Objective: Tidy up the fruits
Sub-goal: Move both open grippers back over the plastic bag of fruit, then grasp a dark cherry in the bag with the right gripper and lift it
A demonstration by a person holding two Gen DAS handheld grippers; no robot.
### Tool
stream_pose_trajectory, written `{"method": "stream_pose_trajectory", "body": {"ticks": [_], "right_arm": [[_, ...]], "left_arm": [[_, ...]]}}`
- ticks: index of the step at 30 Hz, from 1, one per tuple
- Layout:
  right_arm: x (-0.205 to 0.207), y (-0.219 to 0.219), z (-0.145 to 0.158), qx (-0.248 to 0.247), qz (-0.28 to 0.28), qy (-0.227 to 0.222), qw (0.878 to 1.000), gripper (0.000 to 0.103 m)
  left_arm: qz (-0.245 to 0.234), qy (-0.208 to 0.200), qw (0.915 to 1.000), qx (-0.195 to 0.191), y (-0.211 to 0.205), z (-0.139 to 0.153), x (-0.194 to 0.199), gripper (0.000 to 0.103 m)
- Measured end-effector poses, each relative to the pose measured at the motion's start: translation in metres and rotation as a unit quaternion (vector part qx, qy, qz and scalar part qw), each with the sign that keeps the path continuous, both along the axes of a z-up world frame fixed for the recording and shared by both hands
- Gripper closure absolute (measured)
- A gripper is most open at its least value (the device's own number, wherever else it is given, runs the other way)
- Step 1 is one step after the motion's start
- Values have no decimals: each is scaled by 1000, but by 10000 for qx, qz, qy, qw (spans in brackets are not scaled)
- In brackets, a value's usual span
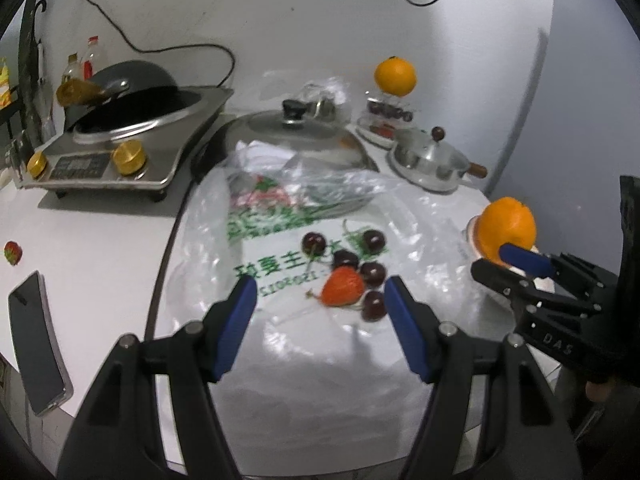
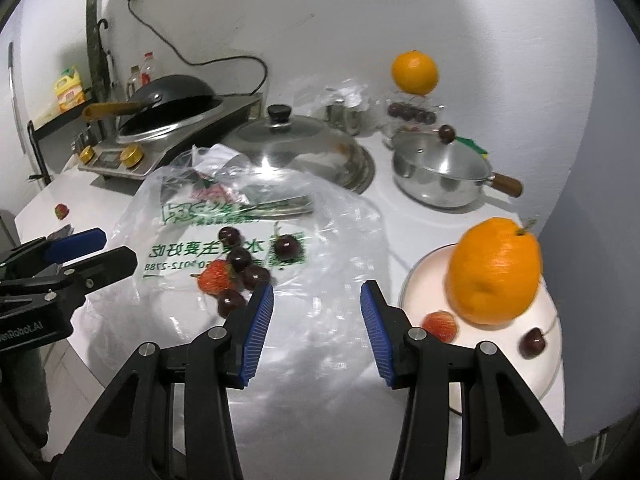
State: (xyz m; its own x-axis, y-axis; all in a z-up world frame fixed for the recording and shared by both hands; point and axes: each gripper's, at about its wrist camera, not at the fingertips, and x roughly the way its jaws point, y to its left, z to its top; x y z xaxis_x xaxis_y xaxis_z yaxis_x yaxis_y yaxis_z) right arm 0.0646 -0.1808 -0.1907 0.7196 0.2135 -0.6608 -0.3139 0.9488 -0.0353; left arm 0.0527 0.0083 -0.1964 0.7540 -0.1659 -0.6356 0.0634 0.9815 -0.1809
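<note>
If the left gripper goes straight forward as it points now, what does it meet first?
Probably the strawberry on the plastic bag, with cherries close beside it. The left gripper is open; depth is uncertain.

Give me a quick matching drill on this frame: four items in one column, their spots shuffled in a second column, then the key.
Items
1. big orange
2. loose strawberry
3. cherry cluster
4. phone

Places
A. on the printed plastic bag
B. on the white plate
C. flat on the counter at the near left edge, in the left wrist view
D. alone on the bare counter, far left, near the stove

Pairs: 1-B, 2-D, 3-A, 4-C
</note>
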Motion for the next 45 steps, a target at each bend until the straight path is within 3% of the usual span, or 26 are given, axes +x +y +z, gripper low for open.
{"method": "stream_pose_trajectory", "body": {"ticks": [16, 23, 37, 45], "right_arm": [[18, 53, -29, -56, 468, 408, 9981, 55], [27, 64, -52, 38, 558, 729, 9958, 55], [34, 72, -67, 16, 660, 892, 9938, 55], [32, 70, -66, -28, 669, 845, 9942, 73]], "left_arm": [[143, 113, 9998, 43, 31, -14, 1, 35], [278, 190, 9994, 76, 44, -21, 0, 35], [361, 272, 9989, 156, 49, -23, -1, 35], [379, 269, 9988, 160, 48, -22, -3, 35]]}}
